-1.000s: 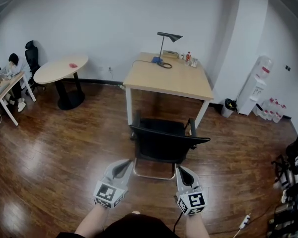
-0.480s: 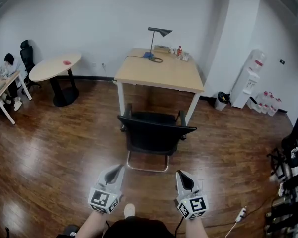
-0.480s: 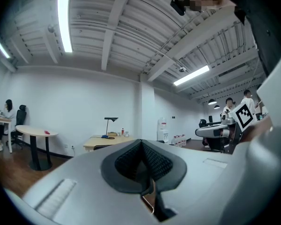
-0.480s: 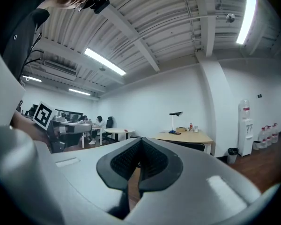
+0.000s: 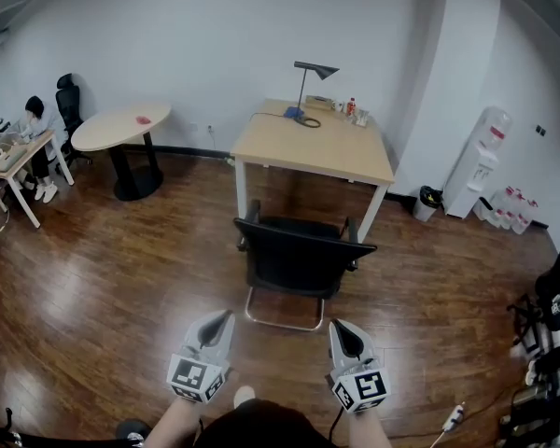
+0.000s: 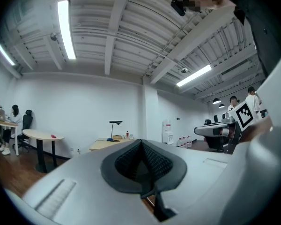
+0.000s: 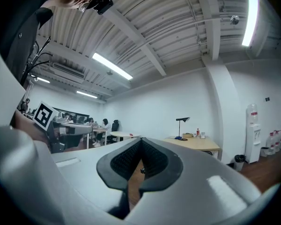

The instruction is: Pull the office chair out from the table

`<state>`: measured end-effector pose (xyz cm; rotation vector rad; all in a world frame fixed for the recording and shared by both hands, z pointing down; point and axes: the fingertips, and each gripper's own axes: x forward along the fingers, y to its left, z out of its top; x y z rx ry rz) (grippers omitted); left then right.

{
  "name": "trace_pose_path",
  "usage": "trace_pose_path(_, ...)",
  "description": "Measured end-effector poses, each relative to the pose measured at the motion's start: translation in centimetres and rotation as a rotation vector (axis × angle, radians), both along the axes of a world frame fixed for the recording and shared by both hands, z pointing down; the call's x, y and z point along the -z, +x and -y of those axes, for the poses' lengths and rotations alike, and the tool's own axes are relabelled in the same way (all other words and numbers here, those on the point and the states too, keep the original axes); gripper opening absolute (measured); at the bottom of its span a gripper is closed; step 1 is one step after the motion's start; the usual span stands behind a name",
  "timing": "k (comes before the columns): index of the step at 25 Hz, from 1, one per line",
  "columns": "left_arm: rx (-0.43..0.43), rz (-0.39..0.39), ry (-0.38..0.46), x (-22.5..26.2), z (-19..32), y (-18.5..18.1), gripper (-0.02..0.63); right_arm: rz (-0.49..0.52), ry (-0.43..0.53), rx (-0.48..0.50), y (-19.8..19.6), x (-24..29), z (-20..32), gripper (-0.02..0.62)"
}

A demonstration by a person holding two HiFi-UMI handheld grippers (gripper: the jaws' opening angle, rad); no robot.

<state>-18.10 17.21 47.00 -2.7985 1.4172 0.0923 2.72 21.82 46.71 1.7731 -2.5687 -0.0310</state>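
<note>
The only open container is a small black waste bin on the floor by the white wall, and its contents are too small to make out. Beside it stands a white water dispenser with one bottle on top. A cluster of clear water jugs lies near it on the floor, too crowded to count.

One black mesh-backed office chair stands on the dark wooden floor just off the near edge of the light wooden rectangular table, its back towards the person. Its backrest hides the seat, and only a chrome floor frame shows below.

On that table, one black desk lamp stands at the far edge. A few small bottles sit at the far right corner, their number unclear.

To the left is one round pale table with a small red object on top. A second black chair and two seated people are at a desk cut off by the picture's edge.

There are two hand-held grippers. The left gripper and the right gripper both have their jaws pressed together on nothing. Both are short of the chair and not touching it, and in their own views the jaws hide the chair.
</note>
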Motion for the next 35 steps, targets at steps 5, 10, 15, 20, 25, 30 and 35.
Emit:
trace_pose_path(5, -0.005, 0.000, 0.009, 0.2, 0.1, -0.1, 0.002, 0.009, -0.002, -0.018, -0.1, -0.3, -0.6, 0.012)
trace_pose_path(10, -0.016, 0.002, 0.008, 0.2, 0.1, 0.1, 0.002, 0.036, -0.016, -0.057, 0.9, -0.7, -0.9, 0.012)
trace_pose_path(15, -0.029, -0.008, 0.000, 0.0, 0.3, 0.4, 0.002, 0.035, -0.010, -0.050, 1.0, -0.7, -1.2, 0.012)
trace_pose_path(20, -0.038, -0.008, -0.007, 0.1, 0.8, 0.4, 0.002, 0.023, -0.021, -0.042, 0.9, -0.6, -1.2, 0.012)
trace_pose_path(25, -0.047, -0.005, -0.006, -0.3, 1.0, 0.6, 0.002, 0.023, -0.027, -0.044, 0.8, -1.0, -1.2, 0.012)
trace_pose_path(30, -0.056, -0.014, -0.015, -0.2, 1.5, 1.0, 0.002, 0.014, -0.055, -0.037, 0.8, -1.5, -0.9, 0.012)
trace_pose_path(35, -0.048, -0.015, -0.024, -0.6, 2.3, 0.5, 0.002, -0.020, -0.067, -0.024, 0.3, -1.7, 0.0, 0.012)
